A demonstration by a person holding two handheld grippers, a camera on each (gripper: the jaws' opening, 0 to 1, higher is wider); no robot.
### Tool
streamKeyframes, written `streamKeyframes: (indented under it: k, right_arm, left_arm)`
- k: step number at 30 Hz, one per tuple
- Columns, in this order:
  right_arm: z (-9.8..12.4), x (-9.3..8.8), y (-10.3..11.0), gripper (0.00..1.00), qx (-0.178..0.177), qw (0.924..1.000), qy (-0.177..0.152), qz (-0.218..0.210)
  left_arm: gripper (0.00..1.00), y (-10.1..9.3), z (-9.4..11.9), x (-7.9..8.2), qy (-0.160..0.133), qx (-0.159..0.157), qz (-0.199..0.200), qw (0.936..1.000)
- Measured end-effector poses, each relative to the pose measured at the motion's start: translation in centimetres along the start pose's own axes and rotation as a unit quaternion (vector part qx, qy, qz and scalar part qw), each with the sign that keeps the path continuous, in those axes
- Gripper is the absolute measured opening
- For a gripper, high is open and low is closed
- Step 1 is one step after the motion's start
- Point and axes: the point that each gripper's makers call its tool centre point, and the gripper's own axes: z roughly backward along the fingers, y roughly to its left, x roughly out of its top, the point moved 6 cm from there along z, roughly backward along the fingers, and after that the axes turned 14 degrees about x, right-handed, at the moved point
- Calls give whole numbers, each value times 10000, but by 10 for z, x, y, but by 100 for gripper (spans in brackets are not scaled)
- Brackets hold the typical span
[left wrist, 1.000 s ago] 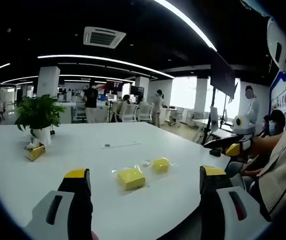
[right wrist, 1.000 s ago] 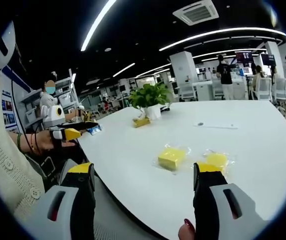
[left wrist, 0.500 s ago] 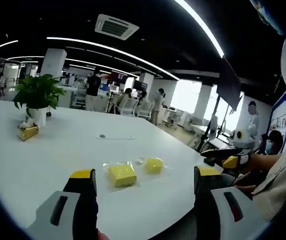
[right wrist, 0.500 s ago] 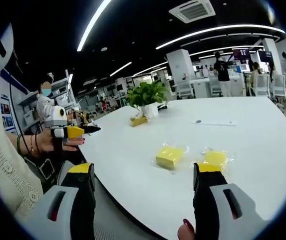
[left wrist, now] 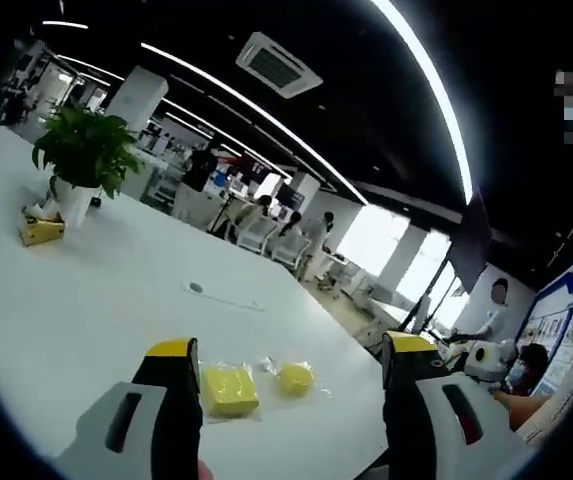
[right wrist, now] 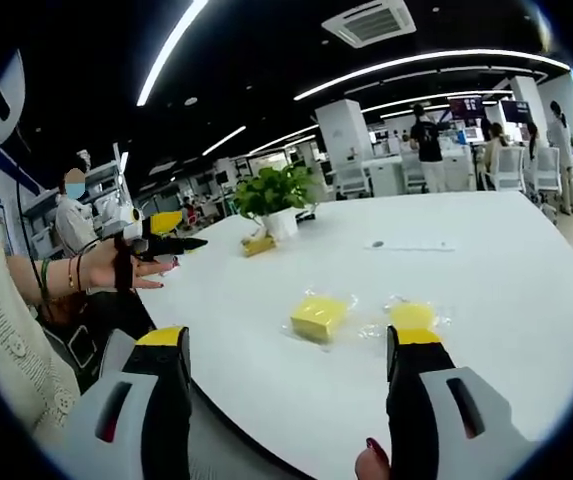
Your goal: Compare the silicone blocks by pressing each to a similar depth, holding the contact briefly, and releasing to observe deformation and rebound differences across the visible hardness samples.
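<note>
- the big white worktop [right wrist: 486,290] holds two yellow blocks, each in a clear bag.
- the square block [right wrist: 317,317] lies just beside the round block [right wrist: 412,317], a little apart from it.
- in the left gripper view the square block [left wrist: 229,390] is near the left jaw, and the round block [left wrist: 295,377] sits between the jaws.
- the left gripper [left wrist: 286,365] has its jaws wide apart, up in the air, holding nothing.
- the right gripper [right wrist: 291,350] has its jaws wide apart too, holding nothing.
- a green plant [right wrist: 272,193] in a white pot stands far back on the worktop.
- a small yellow box [left wrist: 41,230] sits beside the plant [left wrist: 81,152].
</note>
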Motion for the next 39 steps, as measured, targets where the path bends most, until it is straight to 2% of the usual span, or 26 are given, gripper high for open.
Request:
streamKeyframes:
  k: [5, 8, 12, 16, 18, 21, 24, 27, 30, 32, 34, 36, 39]
  right_arm:
    - [-1, -2, -7, 74, -105, 9999, 57, -106]
    - [-2, -3, -12, 74, -167, 9997, 111, -169]
    - [-4, -4, -18, 74, -230, 9993, 160, -248]
    - [-7, -3, -23, 74, -277, 9990, 193, -296]
    - [-9, -4, -27, 74, -308, 9987, 249, -314]
    - [-14, -6, -32, 74, -321, 9983, 289, -403]
    - [-19, -9, -35, 73, -299, 9978, 379, -453]
    - [-21, -11, -40, 73, -331, 9972, 456, -493]
    - [-20, -12, -49, 73, -410, 9962, 520, -561]
    - [-20, -13, -54, 73, -451, 9958, 556, -571]
    - [-19, -14, -58, 73, -479, 9953, 589, -599]
    - [-18, -14, -63, 73, -534, 9948, 603, -620]
    - [-19, -15, -68, 73, -570, 9942, 635, -662]
  left_arm:
    - [72, 16, -34, 6, 121, -120, 318, 9993]
    - [68, 26, -54, 1, 330, -135, 367, 9987]
    - [67, 44, -82, -16, 671, -27, 402, 9969]
    - [71, 56, -103, -33, 991, 86, 430, 9941]
    - [76, 67, -118, -45, 1208, 230, 282, 9920]
    - [75, 75, -136, -58, 1446, 231, 295, 9888]
    - [72, 81, -152, -70, 1596, 163, 460, 9860]
    - [74, 89, -171, -83, 1614, 160, 720, 9841]
    - [75, 92, -184, -96, 1725, 138, 760, 9820]
    - [73, 96, -191, -107, 1889, 170, 755, 9790]
    - [67, 99, -195, -113, 1937, 153, 790, 9778]
    - [61, 105, -201, -120, 2006, 160, 1020, 9742]
    - [56, 111, -209, -123, 1946, 127, 1437, 9702]
